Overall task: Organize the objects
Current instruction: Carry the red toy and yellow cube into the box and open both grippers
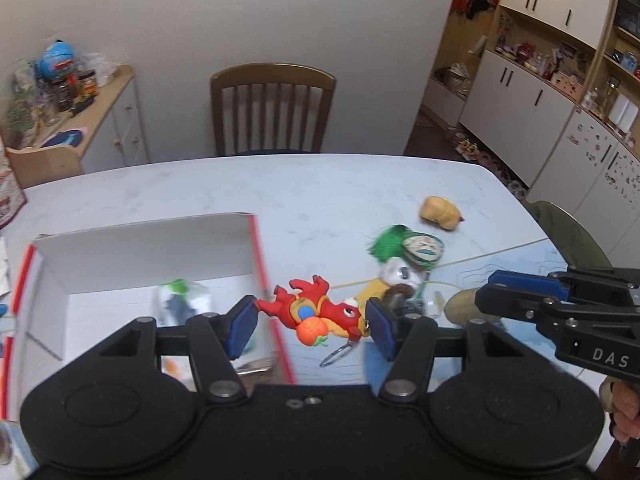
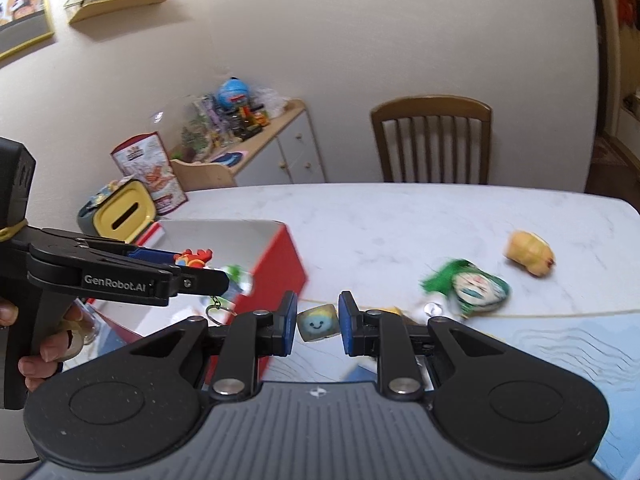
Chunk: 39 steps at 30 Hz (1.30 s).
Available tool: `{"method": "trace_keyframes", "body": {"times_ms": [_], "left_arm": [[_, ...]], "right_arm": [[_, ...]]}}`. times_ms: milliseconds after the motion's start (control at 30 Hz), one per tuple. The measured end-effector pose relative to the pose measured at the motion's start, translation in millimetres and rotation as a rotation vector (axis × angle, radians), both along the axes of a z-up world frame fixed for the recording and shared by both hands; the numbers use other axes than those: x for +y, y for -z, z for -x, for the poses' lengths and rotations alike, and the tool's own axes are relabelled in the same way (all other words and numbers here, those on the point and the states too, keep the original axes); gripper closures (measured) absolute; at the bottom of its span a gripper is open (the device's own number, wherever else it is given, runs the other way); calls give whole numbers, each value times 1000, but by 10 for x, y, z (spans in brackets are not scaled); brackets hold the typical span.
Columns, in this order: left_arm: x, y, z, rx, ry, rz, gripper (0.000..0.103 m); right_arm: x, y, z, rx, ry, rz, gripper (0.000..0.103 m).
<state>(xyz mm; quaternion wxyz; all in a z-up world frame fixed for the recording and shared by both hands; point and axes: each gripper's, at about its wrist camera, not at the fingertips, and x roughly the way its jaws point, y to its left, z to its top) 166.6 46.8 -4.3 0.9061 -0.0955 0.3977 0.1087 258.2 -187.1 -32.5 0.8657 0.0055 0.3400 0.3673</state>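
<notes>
My left gripper (image 1: 310, 326) is shut on a red dragon keychain (image 1: 316, 308) and holds it just above the right red edge of a white box (image 1: 140, 252), with the key ring dangling below. In the right wrist view the dragon (image 2: 196, 258) shows over the box (image 2: 280, 268). My right gripper (image 2: 318, 322) is shut on a small smiley-face cube (image 2: 318, 325), held above the table to the right of the box. A blurred green and white toy (image 1: 180, 300) lies inside the box.
On the marble table (image 2: 400, 216) lie a green-haired doll head (image 2: 476, 286), a yellow toy (image 2: 530, 254) and a white and yellow toy (image 1: 400, 276). A blue placemat (image 2: 560, 344) covers the near right. A yellow container (image 2: 124, 216) stands behind the box, a chair (image 1: 272, 108) beyond.
</notes>
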Motion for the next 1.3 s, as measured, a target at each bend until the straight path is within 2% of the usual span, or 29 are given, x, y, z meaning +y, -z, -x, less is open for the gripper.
{"method": "trace_keyframes", "body": {"times_ms": [333,567,933,1300], "left_arm": [[636,-24,345,24,-74,-26,45],[1062,115,471,72,-114,-59,45],[1555,488,454,171,-146,-76,45],[1687,786,269,251,-108,-125,45]], "right_arm": [[738,-92,94,-2,-59,-7,81],[1224,-58,61,19,-74,-9,81],[1883,318,3,65,-84,72,81],[2164,741,68,122,-132,169,81]]}}
